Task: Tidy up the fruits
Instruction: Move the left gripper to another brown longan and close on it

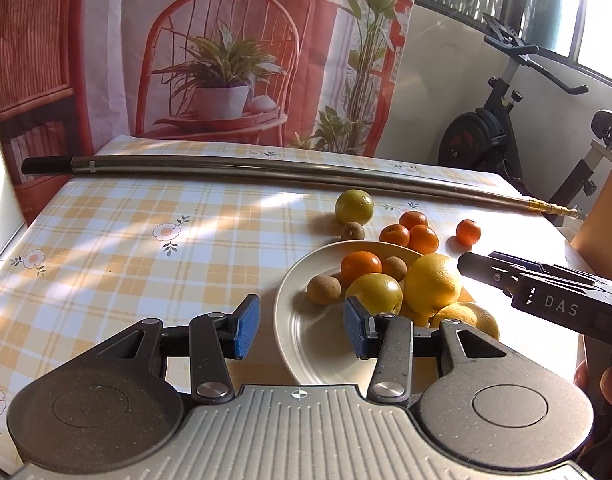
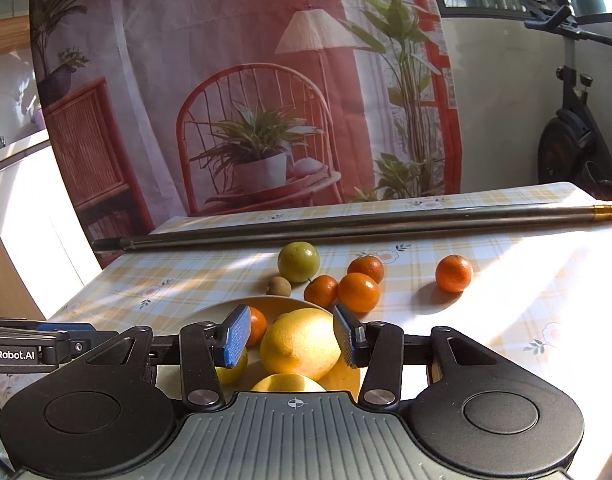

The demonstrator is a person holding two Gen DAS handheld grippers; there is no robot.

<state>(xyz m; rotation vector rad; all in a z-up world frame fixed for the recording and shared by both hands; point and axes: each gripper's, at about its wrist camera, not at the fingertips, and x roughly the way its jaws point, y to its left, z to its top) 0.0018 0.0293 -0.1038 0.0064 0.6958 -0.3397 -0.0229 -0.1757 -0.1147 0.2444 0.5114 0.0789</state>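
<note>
A cream plate (image 1: 306,320) holds a large lemon (image 1: 436,284), a yellow-green fruit (image 1: 374,292), a mandarin (image 1: 360,266), two brown longans and another lemon. My left gripper (image 1: 301,326) hovers open over the plate's near left rim with nothing between its pads. My right gripper (image 2: 291,336) is open too, and the large lemon (image 2: 299,342) lies between and under its fingers. Beyond the plate (image 2: 289,303) on the cloth lie a green lime (image 2: 298,261), a longan (image 2: 278,286) and several mandarins, one (image 2: 454,273) apart at the right.
A long metal rod (image 1: 265,168) lies across the far side of the checked tablecloth. A printed backdrop hangs behind the table. An exercise bike (image 1: 498,120) stands at the far right. The right gripper's body (image 1: 546,292) reaches in over the plate's right side.
</note>
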